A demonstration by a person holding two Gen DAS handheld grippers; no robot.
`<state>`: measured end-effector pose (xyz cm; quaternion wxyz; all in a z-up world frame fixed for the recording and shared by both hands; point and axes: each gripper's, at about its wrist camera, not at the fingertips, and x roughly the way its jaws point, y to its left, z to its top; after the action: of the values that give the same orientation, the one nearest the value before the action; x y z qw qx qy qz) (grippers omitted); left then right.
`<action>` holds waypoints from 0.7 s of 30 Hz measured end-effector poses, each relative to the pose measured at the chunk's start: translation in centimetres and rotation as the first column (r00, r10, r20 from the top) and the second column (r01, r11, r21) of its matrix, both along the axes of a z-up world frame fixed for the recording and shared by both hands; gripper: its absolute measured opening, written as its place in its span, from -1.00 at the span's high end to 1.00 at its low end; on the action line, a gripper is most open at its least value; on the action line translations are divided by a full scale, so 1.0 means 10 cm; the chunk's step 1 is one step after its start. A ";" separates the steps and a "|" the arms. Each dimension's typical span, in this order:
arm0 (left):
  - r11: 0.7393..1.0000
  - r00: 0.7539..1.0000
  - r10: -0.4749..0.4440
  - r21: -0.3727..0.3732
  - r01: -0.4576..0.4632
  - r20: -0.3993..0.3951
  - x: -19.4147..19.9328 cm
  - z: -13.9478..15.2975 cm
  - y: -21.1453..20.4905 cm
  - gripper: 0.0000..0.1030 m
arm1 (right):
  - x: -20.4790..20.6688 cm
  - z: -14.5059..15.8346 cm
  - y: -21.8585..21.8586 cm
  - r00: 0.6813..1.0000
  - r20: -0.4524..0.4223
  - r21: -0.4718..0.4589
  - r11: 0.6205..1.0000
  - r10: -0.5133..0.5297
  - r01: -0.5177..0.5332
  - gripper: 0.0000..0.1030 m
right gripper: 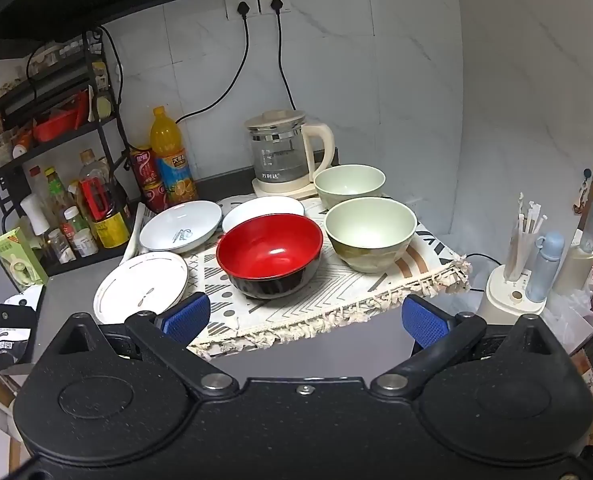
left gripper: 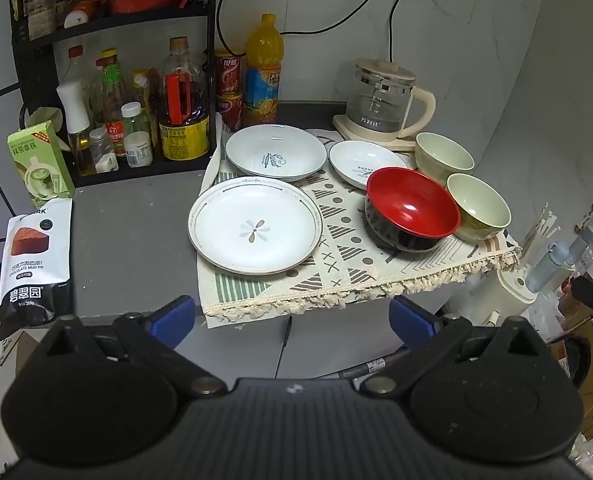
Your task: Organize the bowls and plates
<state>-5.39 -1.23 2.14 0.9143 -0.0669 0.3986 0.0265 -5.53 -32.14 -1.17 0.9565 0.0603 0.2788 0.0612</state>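
With both the left claw [left gripper: 292, 318] and the right claw [right gripper: 304, 318] wide and empty, best nest the near green bowl [right gripper: 370, 234] into the far green bowl [right gripper: 349, 184], gripping its rim squarely.

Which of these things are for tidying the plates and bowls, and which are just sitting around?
For the job:
flower plate
deep white plate
small white dish
red bowl
two green bowls

Just lying about:
glass kettle
orange juice bottle
red cans
sauce bottles on the rack
green carton
snack bag
patterned cloth
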 end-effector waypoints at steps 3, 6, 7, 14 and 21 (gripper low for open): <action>1.000 1.000 0.003 0.001 -0.003 0.007 -0.01 0.02 -0.02 -0.98 | -0.01 0.01 0.02 1.000 0.000 0.000 1.000 -0.001 0.001 -1.00; 1.000 1.000 -0.002 0.000 0.002 0.016 -0.04 0.03 -0.03 -0.98 | -0.02 0.03 0.00 1.000 0.001 -0.004 1.000 0.002 -0.002 -1.00; 1.000 1.000 -0.004 -0.001 0.004 0.017 -0.04 0.04 -0.04 -0.98 | -0.03 0.03 0.00 1.000 0.003 -0.007 1.000 0.004 -0.004 -1.00; 1.000 1.000 0.000 -0.002 0.000 0.030 -0.08 0.05 -0.06 -0.98 | -0.01 0.06 -0.02 1.000 0.013 -0.023 1.000 0.010 -0.010 -1.00; 1.000 0.999 -0.002 -0.006 0.002 0.033 -0.08 0.06 -0.10 -0.98 | -0.04 0.07 0.02 0.999 0.047 -0.013 1.000 0.017 -0.017 -1.00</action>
<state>-6.23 -2.25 2.78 0.9206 -0.0699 0.3835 0.0233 -5.95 -31.95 -0.48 0.9625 0.0505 0.2573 0.0691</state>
